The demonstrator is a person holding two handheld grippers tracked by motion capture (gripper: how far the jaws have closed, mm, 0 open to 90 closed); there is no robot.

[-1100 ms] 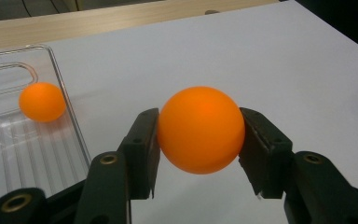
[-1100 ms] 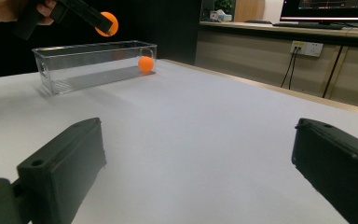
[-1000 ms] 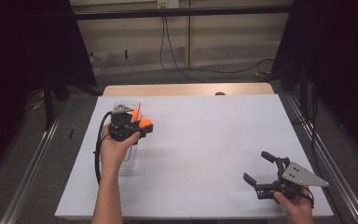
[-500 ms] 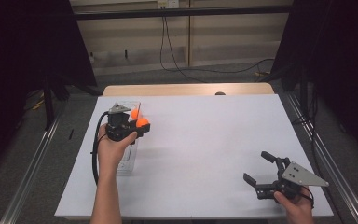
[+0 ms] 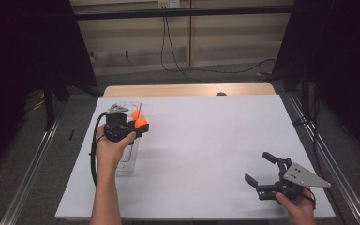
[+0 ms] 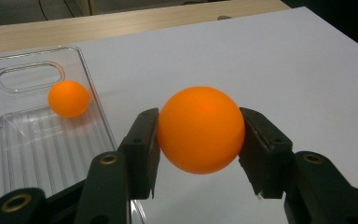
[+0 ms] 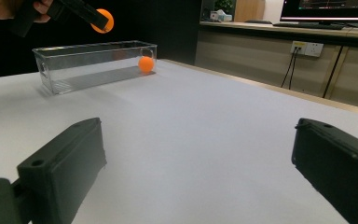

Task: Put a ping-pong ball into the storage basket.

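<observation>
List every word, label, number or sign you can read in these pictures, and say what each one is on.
No text reads.
The held orange ball, the second ball and the clear bin: no print visible.
The left gripper and right gripper: no markings legible.
The monitor in the right gripper view: coloured lines, too small and blurred to read.

White sheet [image 5: 206, 154] covers the bench, wooden edge strip [image 5: 187, 90] bare along the far side. Black cable [image 5: 178, 51] runs down the beige back wall from a wall socket [image 5: 165, 4] onto the grey floor. Metal rails [image 5: 28, 173] on the floor on both sides. Dark curtains [image 5: 23, 56] left and right. Right gripper view: double socket [image 7: 307, 48], monitor [image 7: 328, 8] on a counter
</observation>
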